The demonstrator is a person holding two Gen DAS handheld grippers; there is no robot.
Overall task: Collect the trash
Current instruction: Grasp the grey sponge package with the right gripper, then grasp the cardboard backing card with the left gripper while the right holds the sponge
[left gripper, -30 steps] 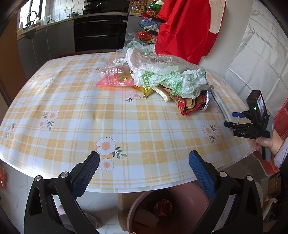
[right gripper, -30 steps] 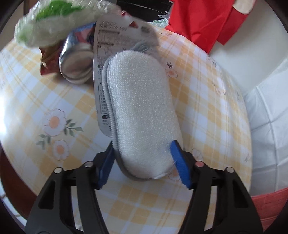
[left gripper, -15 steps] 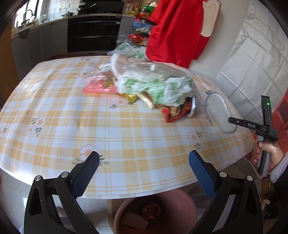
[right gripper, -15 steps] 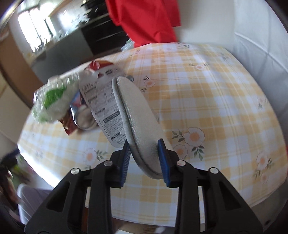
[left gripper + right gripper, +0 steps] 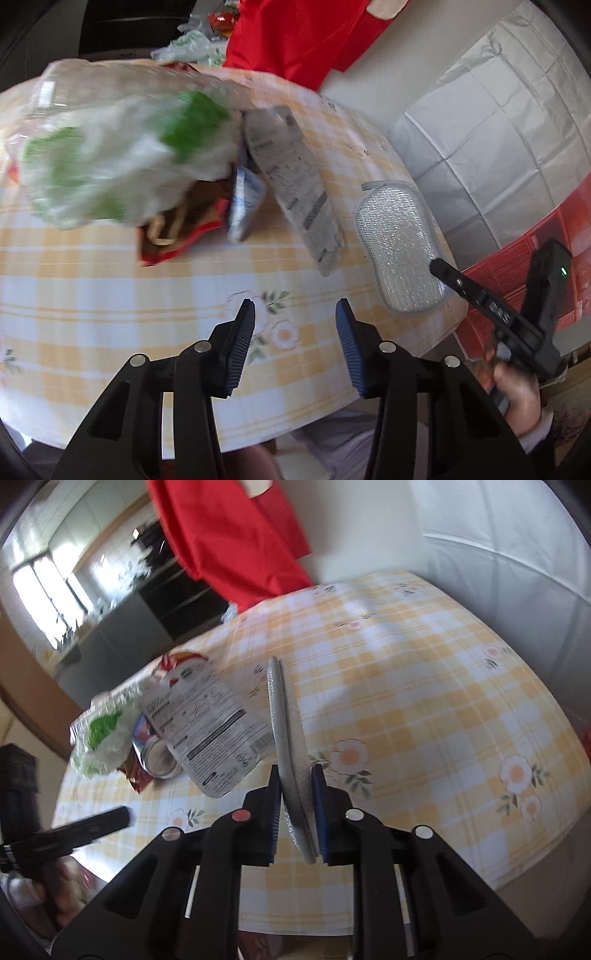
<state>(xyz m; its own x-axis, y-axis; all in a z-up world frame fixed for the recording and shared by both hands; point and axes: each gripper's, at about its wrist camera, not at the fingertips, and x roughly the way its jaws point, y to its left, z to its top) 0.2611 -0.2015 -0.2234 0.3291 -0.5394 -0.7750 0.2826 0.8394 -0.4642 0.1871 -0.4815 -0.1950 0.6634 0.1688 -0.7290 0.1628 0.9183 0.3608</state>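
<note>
Right wrist view: right gripper (image 5: pixel 295 805) fingers, just closing, clamped on the sponge pad (image 5: pixel 286 734), held edge-on above the desk (image 5: pixel 424 709). Left wrist view alone shows its sparkly face. Left gripper (image 5: pixel 293 330) fingers, just closing, apart over the checked cloth, nothing between. Trash pile (image 5: pixel 122 162) mid-desk; red cloth (image 5: pixel 229 535) hangs behind.

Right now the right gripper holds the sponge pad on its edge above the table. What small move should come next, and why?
Probably carry the sponge pad clear of the table edge, toward wherever the trash goes; no bin shows now. The right gripper, whose jaws have just been closing, already pinches the pad firmly and it hangs free of the printed card. The left gripper holds nothing, its jaws having just narrowed.
</note>
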